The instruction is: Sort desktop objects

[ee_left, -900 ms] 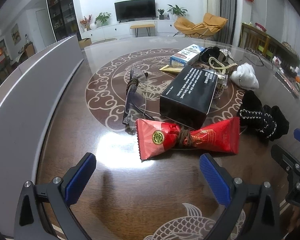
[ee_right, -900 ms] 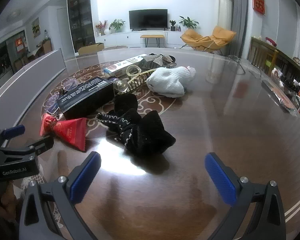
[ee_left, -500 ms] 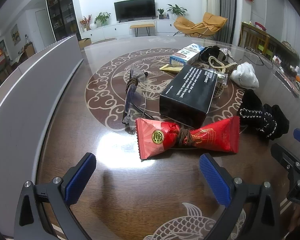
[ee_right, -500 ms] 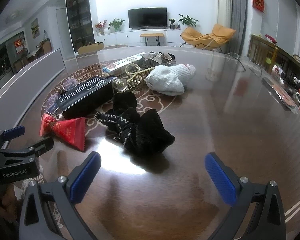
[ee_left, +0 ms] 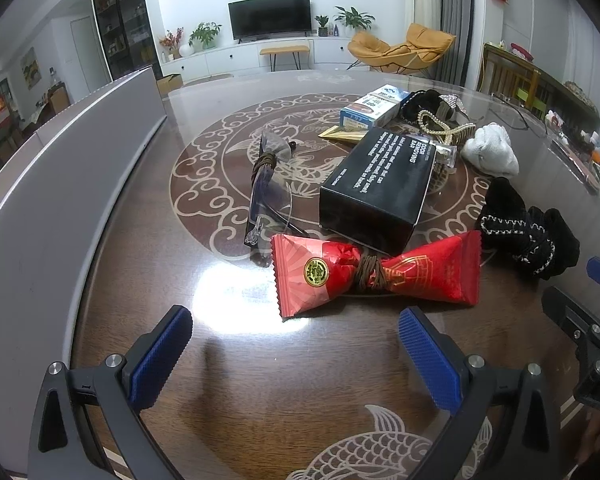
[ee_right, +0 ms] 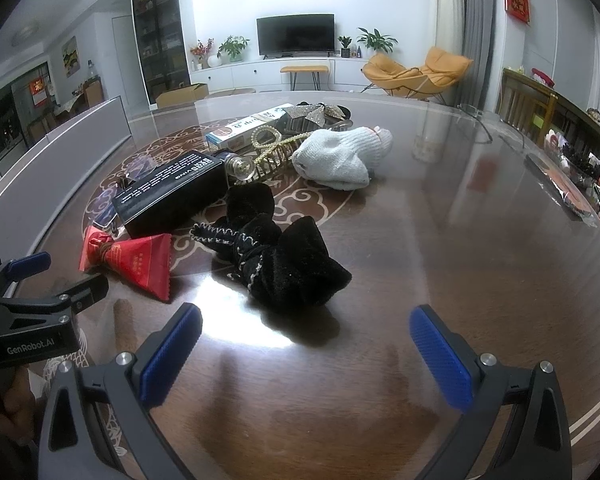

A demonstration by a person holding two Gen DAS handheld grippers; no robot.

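Dark brown glossy wood with a pale carved pattern makes the bench (ee_left: pixel 148 240), and in the left wrist view the left gripper (ee_left: pixel 296 346) hangs low over it with its jaws wide and nothing between the blue pads. Just ahead lies a red foil snack packet tied in the middle with brown cord (ee_left: pixel 376 274), touching a black rectangular cardboard box with white lettering (ee_left: pixel 380 184) behind it. Beside the box, on its left, are clear folded glasses bound with brown cord (ee_left: pixel 268 184); a black velvet pouch with white stitching (ee_left: pixel 528 236) lies to the right. In the right wrist view the right gripper (ee_right: pixel 306 346) also has wide, empty jaws, and the black velvet pouch (ee_right: pixel 284 260) rests just in front of them. A white knitted sock (ee_right: pixel 340 156) lies farther back, near a blue and white carton (ee_right: pixel 248 126).
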